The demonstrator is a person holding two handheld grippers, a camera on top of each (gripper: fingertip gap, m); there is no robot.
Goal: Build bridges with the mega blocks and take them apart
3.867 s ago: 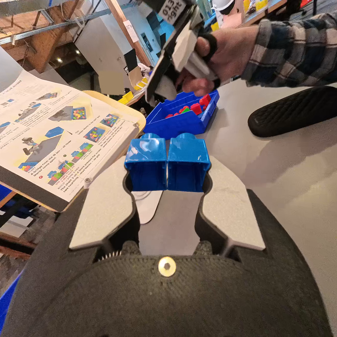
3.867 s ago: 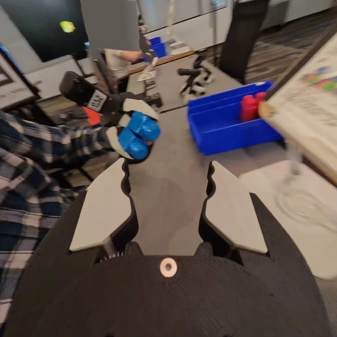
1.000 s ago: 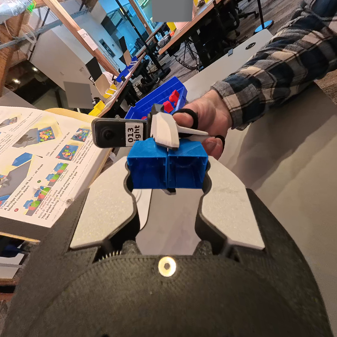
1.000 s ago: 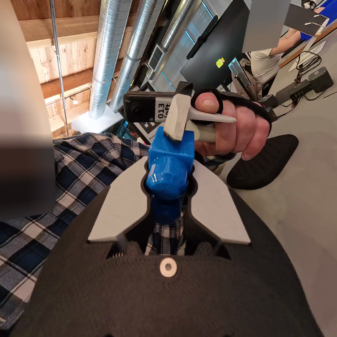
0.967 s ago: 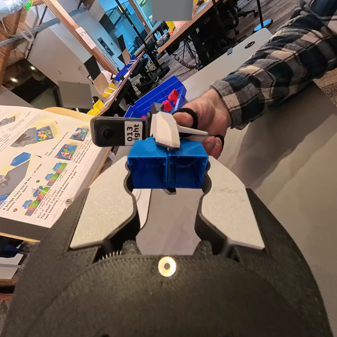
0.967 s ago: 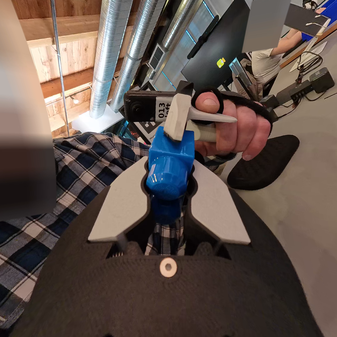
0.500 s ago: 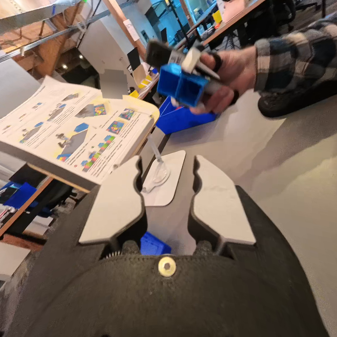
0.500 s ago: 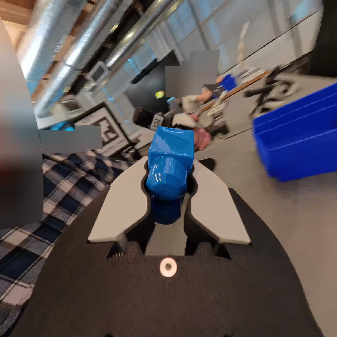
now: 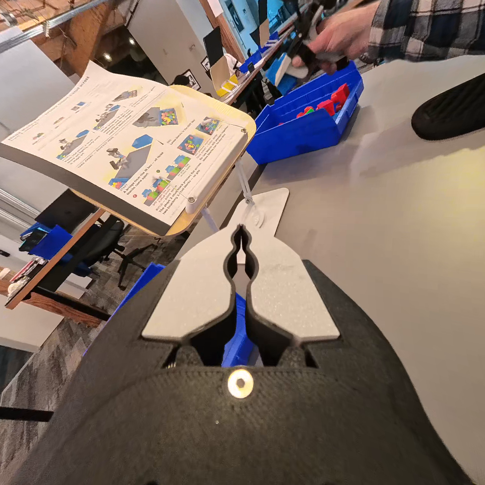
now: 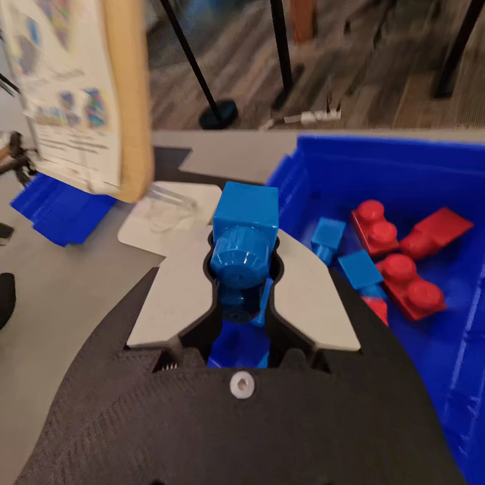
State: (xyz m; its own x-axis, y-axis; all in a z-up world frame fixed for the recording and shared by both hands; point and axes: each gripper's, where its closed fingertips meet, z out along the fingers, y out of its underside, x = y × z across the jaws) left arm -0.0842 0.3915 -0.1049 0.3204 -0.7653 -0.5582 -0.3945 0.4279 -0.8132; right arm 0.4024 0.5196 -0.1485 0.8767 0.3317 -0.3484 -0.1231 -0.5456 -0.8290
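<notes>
Blue two-stud block (image 10: 245, 223) sits clamped in my right gripper (image 10: 242, 252), long axis along the fingers, studs toward the camera, above the blue bin (image 10: 420, 168) of loose blocks (image 10: 388, 252) at three o'clock; my left gripper (image 9: 241, 233) is pinched together, bare.

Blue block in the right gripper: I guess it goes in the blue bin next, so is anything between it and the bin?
Nothing visible. The blue block, clamped in the right gripper, hangs at the blue bin near wall; its interior is open from above.
</notes>
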